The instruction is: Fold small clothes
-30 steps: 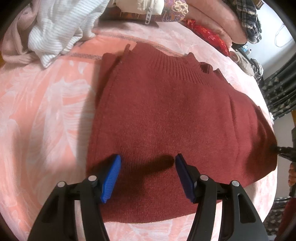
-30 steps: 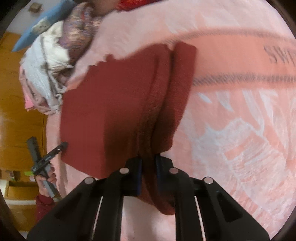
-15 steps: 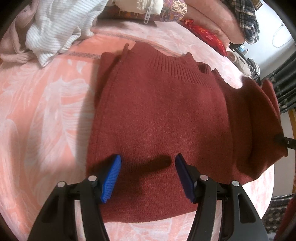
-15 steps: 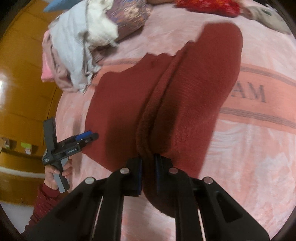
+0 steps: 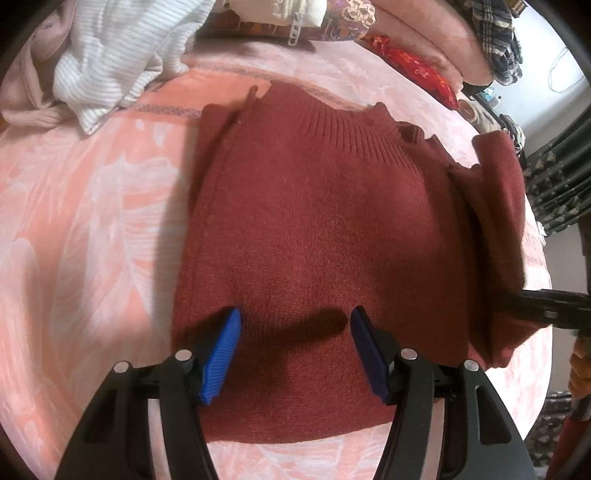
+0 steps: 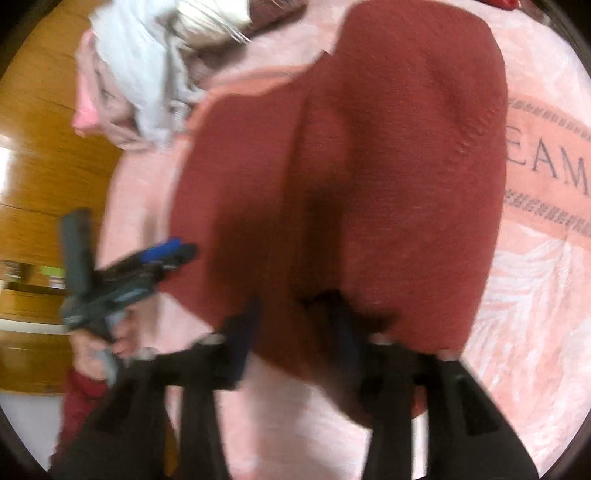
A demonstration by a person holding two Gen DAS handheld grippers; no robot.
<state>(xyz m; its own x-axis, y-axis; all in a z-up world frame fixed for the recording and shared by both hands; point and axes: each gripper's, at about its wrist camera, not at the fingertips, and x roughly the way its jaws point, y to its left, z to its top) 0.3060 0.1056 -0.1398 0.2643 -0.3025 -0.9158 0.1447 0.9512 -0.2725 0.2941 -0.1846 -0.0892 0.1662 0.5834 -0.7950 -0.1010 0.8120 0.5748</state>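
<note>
A dark red knit sweater (image 5: 314,221) lies flat on the pink blanket (image 5: 92,221), collar away from me. Its right side is folded in as a thick band (image 5: 495,221). My left gripper (image 5: 295,332) hovers open over the sweater's lower hem, its blue pads clear of the cloth. The right wrist view is blurred. There my right gripper (image 6: 291,325) sits at the near edge of the folded sweater (image 6: 369,166); its jaws are opening, with cloth still lying between them. The right gripper's dark tip (image 5: 546,302) shows at the fold, and a hand (image 6: 96,343) holds the left gripper (image 6: 162,254).
A pile of white, striped and pink clothes (image 5: 122,55) lies at the blanket's far left, also seen as a pale pile (image 6: 147,74). A red patterned pouch (image 5: 417,70) and plaid cloth (image 5: 495,33) sit at the back right. Wooden floor (image 6: 37,166) borders the bed.
My right gripper carried the sweater's right side over toward the middle, then its jaws came apart. The left gripper stayed where it was, open.
</note>
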